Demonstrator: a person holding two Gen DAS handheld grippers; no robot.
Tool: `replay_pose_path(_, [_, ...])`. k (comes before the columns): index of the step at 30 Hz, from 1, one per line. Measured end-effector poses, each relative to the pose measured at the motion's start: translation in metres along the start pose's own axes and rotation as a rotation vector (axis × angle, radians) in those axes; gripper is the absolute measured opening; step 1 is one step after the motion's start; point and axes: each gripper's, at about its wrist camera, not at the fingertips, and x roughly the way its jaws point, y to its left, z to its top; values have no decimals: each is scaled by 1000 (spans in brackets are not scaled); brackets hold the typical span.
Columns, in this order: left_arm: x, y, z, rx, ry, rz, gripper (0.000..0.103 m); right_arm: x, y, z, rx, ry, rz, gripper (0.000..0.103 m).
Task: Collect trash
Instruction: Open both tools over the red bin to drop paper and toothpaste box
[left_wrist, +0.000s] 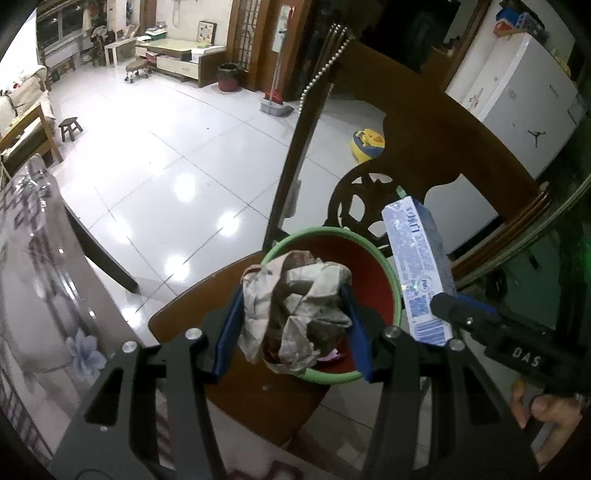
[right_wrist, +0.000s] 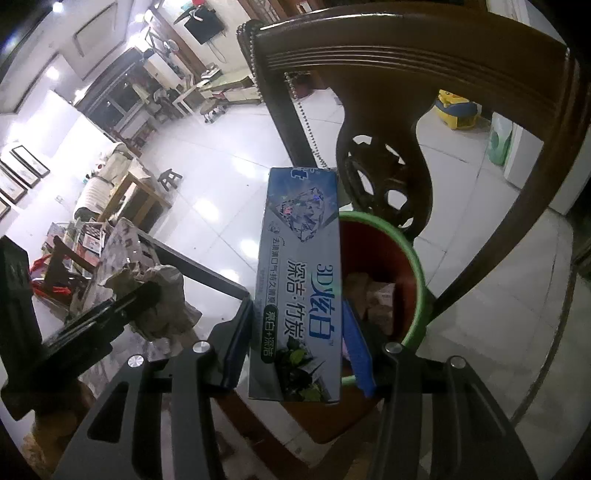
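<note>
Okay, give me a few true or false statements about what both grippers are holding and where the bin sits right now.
1. The left gripper is clamped on a crumpled paper wad. True.
2. The right gripper holds a toothpaste box. True.
3. The bin stands on the floor. False: it sits on the wooden chair seat.
4. The bin is empty. False: some scraps already lie inside.
5. The bin's rim is green. True.

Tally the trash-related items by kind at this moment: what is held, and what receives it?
Crumpled paper wad, held by left gripper: 1
Toothpaste box, held by right gripper: 1
Green-rimmed red bin on the chair seat: 1
Total: 3
</note>
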Motion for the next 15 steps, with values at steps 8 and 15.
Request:
replay_pose_path(8, [21, -15, 11, 12, 27, -11, 50, 9, -15, 8, 15, 16, -13, 47])
replay_pose_path(15, [16, -18, 15, 9, -11, -4, 82, -2, -22, 12, 48, -41, -36, 59])
